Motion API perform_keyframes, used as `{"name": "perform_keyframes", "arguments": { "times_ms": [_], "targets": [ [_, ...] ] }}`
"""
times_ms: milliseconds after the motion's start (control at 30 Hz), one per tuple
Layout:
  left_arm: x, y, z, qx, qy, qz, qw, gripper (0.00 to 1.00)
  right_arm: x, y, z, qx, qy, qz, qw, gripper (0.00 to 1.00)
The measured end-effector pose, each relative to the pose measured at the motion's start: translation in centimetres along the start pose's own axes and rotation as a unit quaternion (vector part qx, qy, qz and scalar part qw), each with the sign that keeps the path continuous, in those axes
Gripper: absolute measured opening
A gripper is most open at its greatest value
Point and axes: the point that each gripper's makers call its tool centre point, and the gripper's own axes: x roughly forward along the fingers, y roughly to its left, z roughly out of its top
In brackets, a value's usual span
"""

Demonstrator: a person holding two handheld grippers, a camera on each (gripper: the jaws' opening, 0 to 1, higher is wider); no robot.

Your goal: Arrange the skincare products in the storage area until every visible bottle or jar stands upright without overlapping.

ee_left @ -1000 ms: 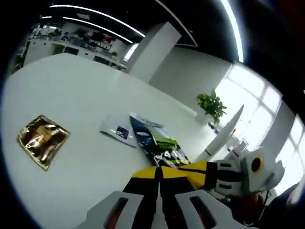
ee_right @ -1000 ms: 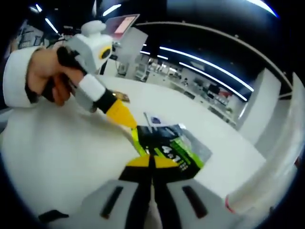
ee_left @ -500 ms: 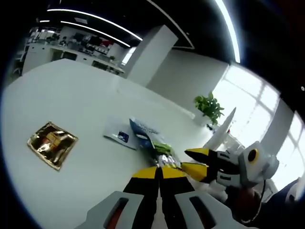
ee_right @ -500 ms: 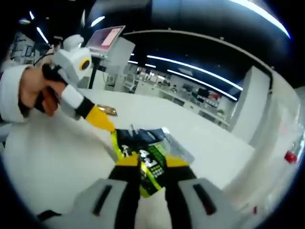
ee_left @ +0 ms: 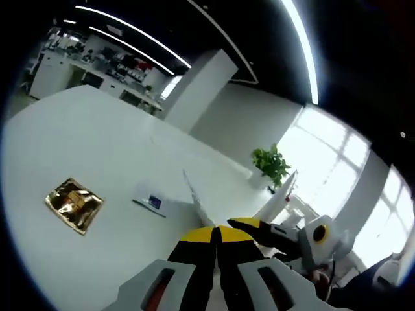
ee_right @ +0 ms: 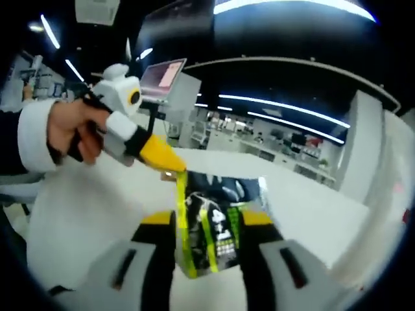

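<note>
You've got the green-and-black sachet (ee_right: 214, 227) lifted off the white surface (ee_left: 97, 149), pinched between your right gripper (ee_right: 207, 223)'s fingers, with your left gripper (ee_right: 162, 159) clamped on its top left corner. In the left gripper view its fingers (ee_left: 194, 236) sit pressed together. It looks like thin, glossy film: light, floppy, probably slippery, so grab the sealed edges, not the middle. The crinkly gold packet (ee_left: 73, 205) and a flat white sachet (ee_left: 152, 203) lie farther off.
</note>
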Motion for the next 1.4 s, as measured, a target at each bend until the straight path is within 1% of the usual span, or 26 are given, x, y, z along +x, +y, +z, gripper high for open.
{"name": "perform_keyframes", "arguments": {
  "times_ms": [67, 133, 233, 300, 333, 367, 500, 533, 567, 600, 667, 700, 767, 800, 833, 900, 1033, 1100, 1133, 1200, 1233, 1267, 1400],
  "targets": [
    [-0.1, -0.5, 0.3, 0.004, -0.003, -0.004, 1.0, 0.0, 0.1, 0.3, 0.0, -0.018, 0.003, 0.002, 0.9998, 0.44],
    [-0.2, -0.7, 0.6, 0.004, -0.009, -0.007, 0.9999, 0.0, 0.2, 0.6, 0.2, -0.027, 0.002, 0.005, 0.9996, 0.48],
    [-0.4, -1.7, 1.3, -0.009, -0.023, -0.028, 0.9993, 0.0, 0.4, 0.9, 0.3, -0.047, 0.004, 0.004, 0.9989, 0.48],
    [-0.2, -1.9, 0.9, -0.007, -0.019, -0.03, 0.9994, 0.0, 0.5, 0.8, -0.3, -0.049, 0.016, 0.004, 0.9987, 0.48],
    [-0.1, -2.3, 0.4, -0.004, -0.017, -0.026, 0.9995, 0.0, 0.6, 0.7, -0.6, -0.047, 0.023, 0.004, 0.9986, 0.49],
    [-0.1, -2.2, 0.2, -0.001, -0.016, -0.022, 0.9996, 0.0, 0.6, 0.6, -0.8, -0.044, 0.026, 0.005, 0.9987, 0.49],
    [-0.1, -1.1, -0.8, 0.002, -0.007, -0.004, 1.0, 0.0, 0.5, 0.4, -1.3, -0.038, 0.037, 0.002, 0.9986, 0.49],
    [-0.1, -0.7, -1.3, 0.009, 0.004, 0.006, 0.9999, 0.0, 0.5, 0.3, -1.5, -0.036, 0.04, 0.001, 0.9985, 0.49],
    [-0.1, -0.2, -2.0, 0.019, 0.021, 0.018, 0.9994, 0.0, 0.5, 0.2, -1.7, -0.035, 0.043, -0.001, 0.9984, 0.48],
    [0.0, 0.4, -2.4, 0.034, 0.031, 0.03, 0.9985, 0.0, 0.4, 0.1, -1.7, -0.036, 0.044, -0.002, 0.9984, 0.48],
    [0.1, 1.2, -3.0, 0.056, 0.039, 0.052, 0.9963, 0.0, 0.3, -0.3, -1.8, -0.041, 0.047, -0.013, 0.998, 0.45],
    [0.1, 1.6, -3.0, 0.067, 0.036, 0.062, 0.9952, 0.0, 0.2, -0.6, -1.8, -0.044, 0.049, -0.02, 0.9976, 0.42],
    [0.1, 1.9, -3.5, 0.073, 0.045, 0.068, 0.994, 0.01, -0.1, -1.3, -2.0, -0.051, 0.053, -0.036, 0.9967, 0.36],
    [0.1, 2.1, -3.5, 0.076, 0.048, 0.068, 0.9936, 0.03, -0.3, -1.8, -2.1, -0.054, 0.056, -0.047, 0.9958, 0.32],
    [0.2, 2.2, -3.5, 0.078, 0.048, 0.067, 0.9936, 0.06, -0.5, -2.2, -2.3, -0.061, 0.065, -0.057, 0.9944, 0.28],
    [0.1, 2.6, -3.6, 0.08, 0.054, 0.067, 0.9931, 0.08, -0.7, -2.9, -2.9, -0.078, 0.083, -0.071, 0.9909, 0.22],
    [0.1, 3.0, -4.1, 0.096, 0.066, 0.079, 0.9901, 0.15, -0.7, -2.9, -3.2, -0.082, 0.09, -0.069, 0.9902, 0.1],
    [0.1, 3.0, -4.3, 0.104, 0.07, 0.08, 0.9888, 0.15, -1.0, -3.3, -4.0, -0.096, 0.114, -0.076, 0.986, 0.01],
    [0.1, 2.9, -4.5, 0.107, 0.072, 0.079, 0.9885, 0.16, -1.1, -3.5, -4.2, -0.097, 0.118, -0.083, 0.9849, 0.0],
    [0.2, 2.9, -4.6, 0.108, 0.075, 0.077, 0.9883, 0.18, -1.2, -3.7, -4.3, -0.09, 0.118, -0.085, 0.9852, 0.0],
    [0.2, 2.9, -4.8, 0.108, 0.077, 0.076, 0.9881, 0.18, -1.3, -3.8, -4.6, -0.092, 0.126, -0.087, 0.984, 0.0],
    [0.2, 2.8, -4.9, 0.108, 0.079, 0.076, 0.9881, 0.18, -1.3, -3.7, -4.9, -0.095, 0.133, -0.086, 0.9827, 0.0],
    [0.3, 3.0, -5.4, 0.11, 0.087, 0.076, 0.9872, 0.18, -1.3, -3.5, -5.6, -0.088, 0.149, -0.077, 0.9819, 0.0]
  ]
}}
